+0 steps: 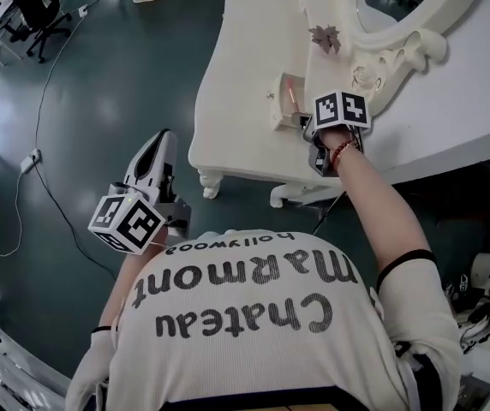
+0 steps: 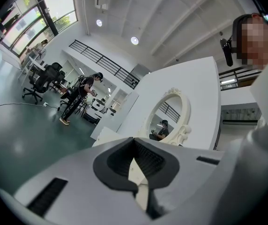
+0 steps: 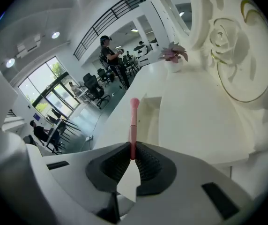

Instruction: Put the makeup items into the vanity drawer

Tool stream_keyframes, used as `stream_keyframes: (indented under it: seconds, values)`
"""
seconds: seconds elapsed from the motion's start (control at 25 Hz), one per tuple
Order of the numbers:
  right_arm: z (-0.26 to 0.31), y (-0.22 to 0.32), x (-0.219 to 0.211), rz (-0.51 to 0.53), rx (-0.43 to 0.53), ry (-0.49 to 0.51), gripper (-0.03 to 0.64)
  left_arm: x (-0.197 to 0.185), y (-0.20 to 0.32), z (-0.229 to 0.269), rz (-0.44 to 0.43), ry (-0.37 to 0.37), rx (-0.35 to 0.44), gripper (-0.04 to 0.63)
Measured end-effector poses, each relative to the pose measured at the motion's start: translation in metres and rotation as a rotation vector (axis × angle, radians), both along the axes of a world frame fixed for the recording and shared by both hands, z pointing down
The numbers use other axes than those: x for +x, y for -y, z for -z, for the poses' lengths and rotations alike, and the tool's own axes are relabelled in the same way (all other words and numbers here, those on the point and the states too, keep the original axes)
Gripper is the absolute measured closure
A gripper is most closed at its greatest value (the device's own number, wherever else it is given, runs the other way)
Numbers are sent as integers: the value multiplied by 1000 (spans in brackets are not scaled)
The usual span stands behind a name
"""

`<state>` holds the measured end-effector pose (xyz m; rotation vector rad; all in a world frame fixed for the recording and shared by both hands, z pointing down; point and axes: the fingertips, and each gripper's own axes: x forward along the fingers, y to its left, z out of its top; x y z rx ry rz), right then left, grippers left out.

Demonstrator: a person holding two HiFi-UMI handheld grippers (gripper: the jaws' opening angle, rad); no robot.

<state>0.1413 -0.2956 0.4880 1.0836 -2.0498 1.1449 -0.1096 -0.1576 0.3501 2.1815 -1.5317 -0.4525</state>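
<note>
My right gripper (image 3: 133,146) is shut on the lower end of a slim pink makeup brush (image 3: 133,121), which points away from the jaws toward the open vanity drawer (image 3: 151,110). In the head view the right gripper (image 1: 307,122) sits at the front edge of the white vanity, right beside the pulled-out drawer (image 1: 281,101). The brush (image 1: 293,98) shows as a thin pink line over the drawer. My left gripper (image 1: 165,135) hangs over the floor, well left of the vanity. In its own view the left gripper (image 2: 135,142) is shut with nothing between the jaws.
The oval mirror with its carved rose frame (image 3: 227,36) stands on the vanity top (image 1: 253,41) just right of the drawer. A small pinkish flower ornament (image 3: 174,54) sits farther back. Office chairs (image 1: 39,11), a floor cable (image 1: 35,157) and a standing person (image 3: 109,55) are in the room.
</note>
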Motion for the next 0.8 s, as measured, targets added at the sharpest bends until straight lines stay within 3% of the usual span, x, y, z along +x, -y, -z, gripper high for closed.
stream_keyframes:
  seconds: [0.2,0.52,0.8]
  values:
    - [-1,8,4,-61,-41,28,568,-10,-1,3,39,-8,0,587]
    - [-15,8,15,-148,-82,13,568,-12,6,1,30,-18,-2,587]
    - [-20,2,22,-218,-112,13,568,-12,27,3,-42,-28,-8,587]
